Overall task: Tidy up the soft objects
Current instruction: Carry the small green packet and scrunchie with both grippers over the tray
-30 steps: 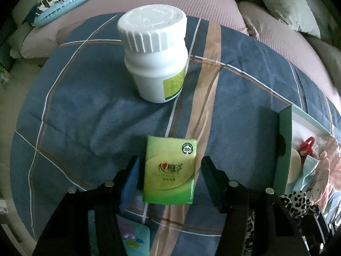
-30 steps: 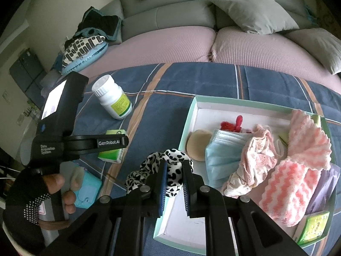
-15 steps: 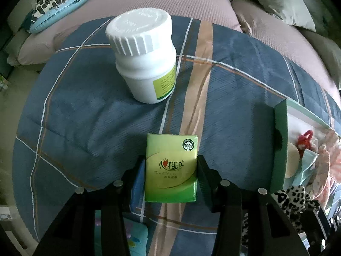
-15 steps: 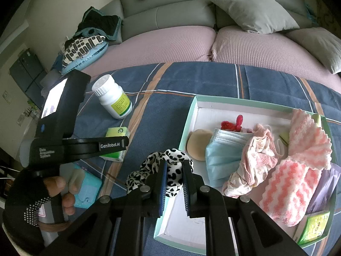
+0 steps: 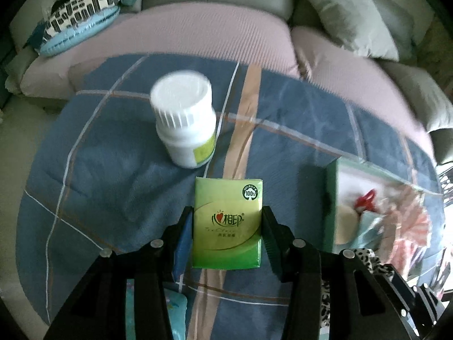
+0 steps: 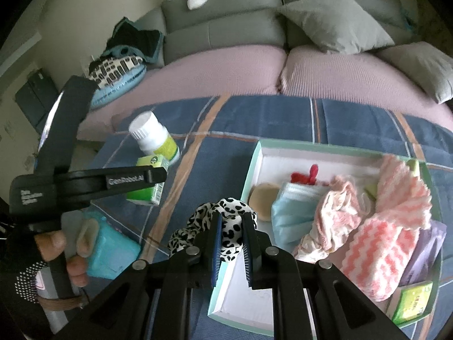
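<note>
Green tissue pack (image 5: 227, 223) sits clamped in the left gripper (image 5: 227, 228), raised off the blue blanket (image 5: 107, 187), angled steeply down; right gripper (image 6: 230, 243) pinches the leopard scrunchie (image 6: 223, 221) — box (image 6: 254, 167) contents blurred.

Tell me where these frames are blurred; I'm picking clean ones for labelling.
Left wrist view: the bottle and box are motion-smeared, while the tissue pack between the left tool stays sharp. Right wrist view: mostly crisp, slight blur on the bottle cap; both bend at the edges.
</note>
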### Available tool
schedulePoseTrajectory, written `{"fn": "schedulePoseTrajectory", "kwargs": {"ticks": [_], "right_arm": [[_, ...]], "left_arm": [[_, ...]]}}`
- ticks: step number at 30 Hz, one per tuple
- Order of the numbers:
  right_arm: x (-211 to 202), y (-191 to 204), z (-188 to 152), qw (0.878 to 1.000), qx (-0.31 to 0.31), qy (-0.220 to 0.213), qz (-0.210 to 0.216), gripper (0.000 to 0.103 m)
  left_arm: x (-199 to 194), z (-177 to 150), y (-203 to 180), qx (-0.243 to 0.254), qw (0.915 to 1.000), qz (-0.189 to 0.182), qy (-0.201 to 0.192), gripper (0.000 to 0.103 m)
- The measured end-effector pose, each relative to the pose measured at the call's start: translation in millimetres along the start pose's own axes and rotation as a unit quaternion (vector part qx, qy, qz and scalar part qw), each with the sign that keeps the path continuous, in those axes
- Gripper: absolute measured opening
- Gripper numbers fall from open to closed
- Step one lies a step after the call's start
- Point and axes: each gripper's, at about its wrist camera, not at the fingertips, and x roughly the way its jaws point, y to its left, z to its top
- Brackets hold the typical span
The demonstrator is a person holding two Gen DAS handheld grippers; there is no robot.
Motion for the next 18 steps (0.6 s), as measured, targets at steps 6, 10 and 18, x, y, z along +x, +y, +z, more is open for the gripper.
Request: {"fn": "schedulePoseTrajectory", "kwargs": {"ticks": [6, 10, 18], "right_arm": [[-31, -2, 6, 0.999, 0.005, -0.045, 0.001, 0.014], [-56, -12, 9, 0.997, 0.018, -0.079, -0.004, 0.014], [-101, -42, 11, 0.989, 0.055, -0.136, -0.026, 0.014]], "left_arm": [[-42, 7, 8, 0.001, 0.9981, -0.024, -0.056, 0.048], [-67, 10, 6, 0.005, 0.9954, -0.038, -0.088, 0.048], [-104, 3, -4, 0.021, 0.9901, -0.054, -0.128, 0.048]]}}
